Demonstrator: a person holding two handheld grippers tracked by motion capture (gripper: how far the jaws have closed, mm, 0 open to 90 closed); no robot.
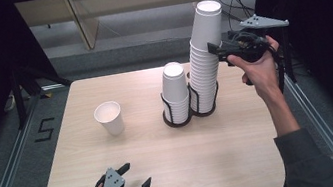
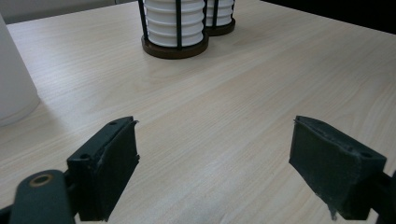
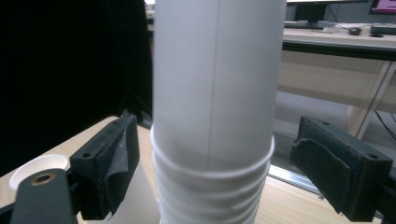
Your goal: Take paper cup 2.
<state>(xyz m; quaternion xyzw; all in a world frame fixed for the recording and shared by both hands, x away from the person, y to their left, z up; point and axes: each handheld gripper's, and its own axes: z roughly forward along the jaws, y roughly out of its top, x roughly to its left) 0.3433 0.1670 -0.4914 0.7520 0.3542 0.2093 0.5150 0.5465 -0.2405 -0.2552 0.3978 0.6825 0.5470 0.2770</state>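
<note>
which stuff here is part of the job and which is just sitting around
In the job: right gripper, open around the tall cup stack; its holder.

Lying about: short cup stack, single upright cup, left gripper, open over the table.

Single white paper cup (image 1: 109, 117) stands upright, mouth up, on left part of light wood table (image 1: 130, 165). Short stack of white cups (image 1: 175, 92) sits upside down in black wire holder (image 1: 178, 117), centre-far. Grey floor with metal rails (image 1: 5, 174) either side. Black tape mark (image 1: 44, 129) on floor left. Wooden panels (image 1: 87, 20) far back.
</note>
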